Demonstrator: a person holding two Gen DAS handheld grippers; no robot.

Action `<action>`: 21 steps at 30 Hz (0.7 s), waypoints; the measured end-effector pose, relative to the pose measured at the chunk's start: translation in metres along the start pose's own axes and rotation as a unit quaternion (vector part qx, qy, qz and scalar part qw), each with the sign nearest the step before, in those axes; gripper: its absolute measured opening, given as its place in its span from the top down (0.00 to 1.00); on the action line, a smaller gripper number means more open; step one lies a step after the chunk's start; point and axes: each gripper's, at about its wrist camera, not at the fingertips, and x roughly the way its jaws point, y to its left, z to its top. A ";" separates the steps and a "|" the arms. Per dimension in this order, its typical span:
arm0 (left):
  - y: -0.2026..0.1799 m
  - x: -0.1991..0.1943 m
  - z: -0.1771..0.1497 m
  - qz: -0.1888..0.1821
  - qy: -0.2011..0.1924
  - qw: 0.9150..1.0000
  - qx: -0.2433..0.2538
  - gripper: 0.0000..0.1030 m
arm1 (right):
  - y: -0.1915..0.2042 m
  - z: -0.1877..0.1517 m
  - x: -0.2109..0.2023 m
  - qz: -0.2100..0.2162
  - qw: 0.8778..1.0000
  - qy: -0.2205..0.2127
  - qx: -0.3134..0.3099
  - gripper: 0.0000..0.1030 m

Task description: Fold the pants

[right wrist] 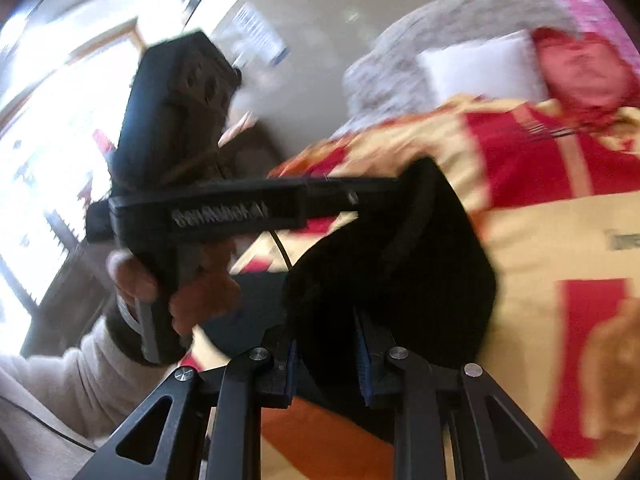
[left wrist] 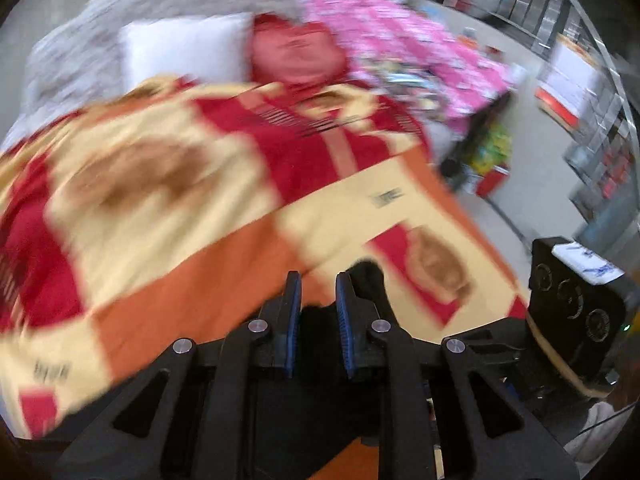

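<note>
A: Black fabric, the pants, hangs bunched between both your tools over the red, cream and orange blanket.

B: Are your fingers clamped on it?

A: Your right gripper has its blue pads narrow on a fold of the pants. Your left gripper shows dark cloth between its pads, but blur hides the grip; I cannot tell.

B: What crowds you?

A: A white pillow, a red cushion and a pink quilt lie beyond. Your left hand blocks the right view.

Both views motion-blurred; black pants mostly hidden behind the right gripper, shelves too smeared to read.
</note>
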 end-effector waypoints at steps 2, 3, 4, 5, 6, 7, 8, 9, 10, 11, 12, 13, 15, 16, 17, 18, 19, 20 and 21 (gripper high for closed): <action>0.027 -0.004 -0.026 0.037 0.012 0.999 -0.035 0.84 | 0.008 -0.010 0.039 0.026 0.999 0.043 0.000 0.76; 0.038 -0.006 -0.037 0.053 0.017 0.997 -0.049 0.84 | 0.009 -0.017 0.061 0.031 0.997 0.077 0.002 0.75; 0.049 -0.008 -0.047 0.065 0.023 0.995 -0.065 0.84 | 0.010 -0.024 0.076 0.027 0.994 0.105 0.000 0.72; 0.057 -0.011 -0.055 0.069 0.026 0.994 -0.081 0.84 | 0.013 -0.030 0.088 0.016 0.991 0.132 -0.008 0.71; 0.063 -0.013 -0.062 0.070 0.025 0.993 -0.093 0.84 | 0.018 -0.033 0.090 0.010 0.990 0.138 -0.023 0.70; 0.068 -0.017 -0.069 0.069 0.022 0.992 -0.104 0.84 | 0.024 -0.033 0.083 0.016 0.990 0.137 -0.034 0.65; 0.067 -0.020 -0.073 0.068 0.019 0.992 -0.107 0.84 | 0.026 -0.031 0.075 0.025 0.990 0.137 -0.034 0.57; 0.067 -0.023 -0.077 0.067 0.015 0.992 -0.107 0.84 | 0.028 -0.028 0.063 0.032 0.990 0.130 -0.034 0.54; 0.064 -0.026 -0.081 0.066 0.010 0.992 -0.107 0.80 | 0.027 -0.023 0.052 0.030 0.992 0.117 -0.034 0.53; 0.060 -0.027 -0.082 0.063 0.007 0.992 -0.108 0.78 | 0.024 -0.019 0.036 0.016 0.995 0.098 -0.032 0.53; 0.058 -0.030 -0.084 0.061 0.006 0.992 -0.109 0.75 | 0.019 -0.016 0.027 -0.002 0.996 0.086 -0.027 0.53; 0.054 -0.029 -0.082 0.057 0.003 0.992 -0.111 0.75 | 0.007 -0.009 0.018 -0.034 0.997 0.070 -0.013 0.53; 0.042 -0.030 -0.079 0.040 -0.009 0.993 -0.109 0.74 | -0.014 -0.002 0.013 -0.083 0.995 0.056 0.013 0.53; 0.038 -0.030 -0.077 0.032 -0.013 0.993 -0.109 0.73 | -0.022 -0.001 0.014 -0.106 0.993 0.055 0.018 0.53; 0.031 -0.027 -0.075 0.020 -0.016 0.993 -0.113 0.71 | -0.028 0.001 0.016 -0.138 0.989 0.055 0.018 0.53; 0.025 -0.022 -0.075 0.016 -0.015 0.993 -0.114 0.69 | -0.033 0.003 0.021 -0.164 0.985 0.057 0.012 0.53; 0.021 -0.019 -0.075 0.016 -0.014 0.993 -0.113 0.69 | -0.039 0.008 0.027 -0.175 0.983 0.061 0.009 0.54; 0.016 -0.013 -0.074 0.022 -0.011 0.994 -0.109 0.69 | -0.042 0.011 0.036 -0.179 0.982 0.067 0.007 0.55; 0.014 -0.009 -0.074 0.027 -0.008 0.994 -0.106 0.69 | -0.044 0.013 0.043 -0.180 0.981 0.071 0.006 0.55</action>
